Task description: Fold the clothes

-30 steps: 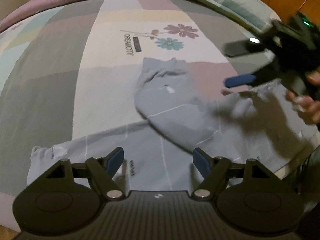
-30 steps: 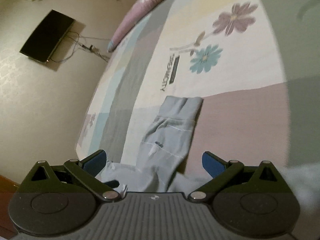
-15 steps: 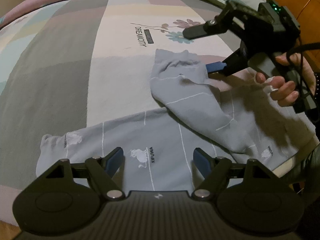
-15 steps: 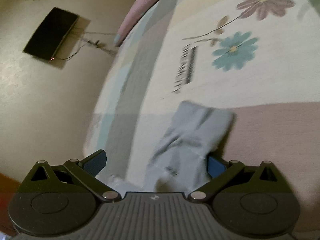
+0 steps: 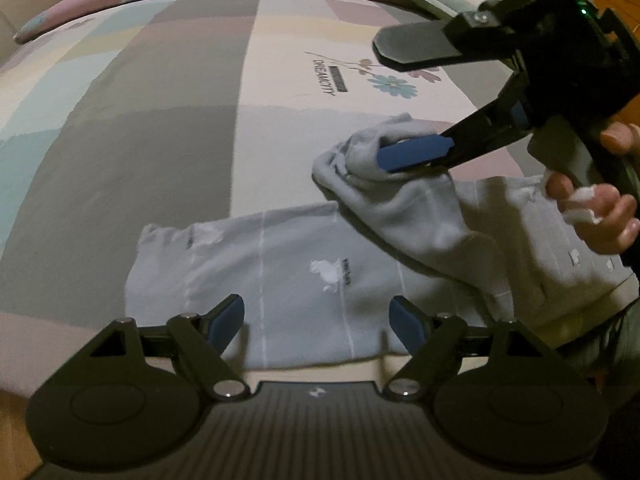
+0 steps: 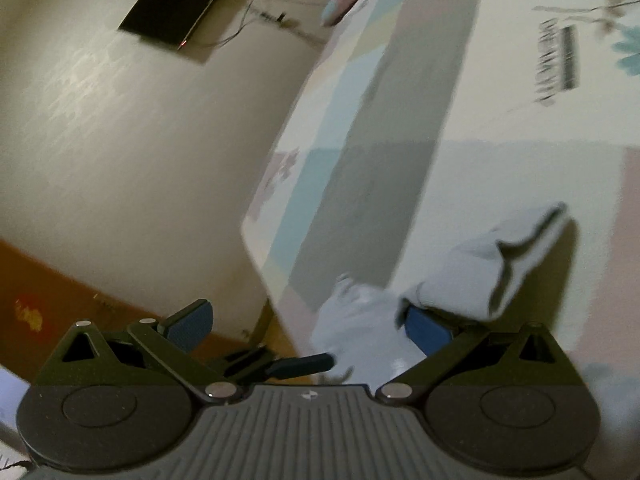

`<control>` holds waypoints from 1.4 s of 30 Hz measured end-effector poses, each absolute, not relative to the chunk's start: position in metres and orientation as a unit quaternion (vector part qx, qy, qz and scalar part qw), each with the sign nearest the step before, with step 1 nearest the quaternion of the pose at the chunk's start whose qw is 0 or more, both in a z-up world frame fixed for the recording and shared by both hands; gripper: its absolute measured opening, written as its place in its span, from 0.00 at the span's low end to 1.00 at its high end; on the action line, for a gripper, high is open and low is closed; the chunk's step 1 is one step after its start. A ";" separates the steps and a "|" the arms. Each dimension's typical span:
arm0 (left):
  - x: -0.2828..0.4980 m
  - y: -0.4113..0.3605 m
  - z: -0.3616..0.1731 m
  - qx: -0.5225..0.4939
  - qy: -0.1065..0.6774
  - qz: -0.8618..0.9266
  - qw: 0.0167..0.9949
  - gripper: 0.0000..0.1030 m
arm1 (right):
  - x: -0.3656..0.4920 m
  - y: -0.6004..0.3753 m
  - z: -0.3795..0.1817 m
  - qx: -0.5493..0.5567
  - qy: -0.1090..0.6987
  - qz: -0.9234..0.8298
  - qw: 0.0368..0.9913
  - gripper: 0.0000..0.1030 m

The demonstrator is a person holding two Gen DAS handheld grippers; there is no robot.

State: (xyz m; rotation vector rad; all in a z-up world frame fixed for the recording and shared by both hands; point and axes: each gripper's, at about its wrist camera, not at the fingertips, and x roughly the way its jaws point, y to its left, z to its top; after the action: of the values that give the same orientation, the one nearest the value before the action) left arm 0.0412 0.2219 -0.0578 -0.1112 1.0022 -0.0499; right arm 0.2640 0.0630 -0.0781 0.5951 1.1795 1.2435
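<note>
Left wrist view: the left gripper (image 5: pixel 318 322) hovers with its jaws apart and nothing between them, just above the near leg (image 5: pixel 280 276) of a pair of grey trousers (image 5: pixel 400 232). That leg lies flat across the bed (image 5: pixel 160 120), running from its cuff (image 5: pixel 154 242), ahead and to the left of this gripper, toward the waist at the right. Empty and wide like this, the left gripper looks set to take or pin the flat leg once the other one arrives.

Ahead and to its right, the other leg (image 5: pixel 404 192) is bunched and lifted off the bed. The right gripper (image 5: pixel 400 96) has its lower blue finger (image 5: pixel 416 152) tucked under that leg's cuff (image 5: pixel 372 148), while the upper finger (image 5: pixel 416 46) stands well clear above. So the cloth is draped over one finger, not pinched: the jaws are wide. The person's hand (image 5: pixel 596 196) holds the handle at far right.

In the right wrist view, the cuff (image 6: pixel 500 260) sits folded over the right finger (image 6: pixel 430 330), and the left finger (image 6: pixel 192 322) is bare, well apart from it. Scooping this way probably serves to carry the far leg over onto the near one. A loose drape may slide off; closing on it would be safer.
</note>
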 end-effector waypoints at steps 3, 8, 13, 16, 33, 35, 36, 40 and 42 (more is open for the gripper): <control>0.035 0.226 -0.053 -0.059 0.476 -0.017 0.877 0.78 | 0.252 0.078 -0.074 0.250 0.518 0.557 0.600 1.00; 0.028 0.231 -0.049 -0.082 0.465 -0.024 0.881 0.78 | 0.238 0.095 -0.069 0.223 0.535 0.569 0.583 1.00; 0.033 0.229 -0.051 -0.088 0.455 -0.029 0.886 0.78 | 0.230 0.052 -0.045 0.211 0.509 0.558 0.620 1.00; 0.039 0.223 -0.048 -0.086 0.449 -0.044 0.888 0.78 | 0.229 0.002 -0.034 0.212 0.496 0.520 0.662 1.00; 0.140 0.185 -0.065 -0.023 0.476 -0.024 0.879 0.77 | 0.142 -0.143 -0.070 0.085 0.496 0.252 0.827 1.00; 0.134 0.187 -0.067 -0.007 0.476 -0.010 0.880 0.77 | 0.141 -0.141 -0.071 0.078 0.494 0.249 0.829 1.00; 0.128 0.190 -0.067 -0.005 0.472 -0.004 0.882 0.77 | 0.141 -0.141 -0.071 0.075 0.493 0.248 0.831 1.00; 0.106 0.216 -0.068 -0.021 0.478 0.032 0.878 0.77 | 0.144 -0.141 -0.077 0.087 0.493 0.246 0.830 1.00; 0.094 0.230 -0.070 -0.028 0.483 0.050 0.874 0.77 | 0.145 -0.140 -0.080 0.088 0.492 0.248 0.830 1.00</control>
State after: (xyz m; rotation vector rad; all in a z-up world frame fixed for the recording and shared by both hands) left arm 0.0936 0.2302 -0.0696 -0.0579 1.0096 0.1051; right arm 0.1450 -0.1398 -0.0796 0.1866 1.0430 0.5253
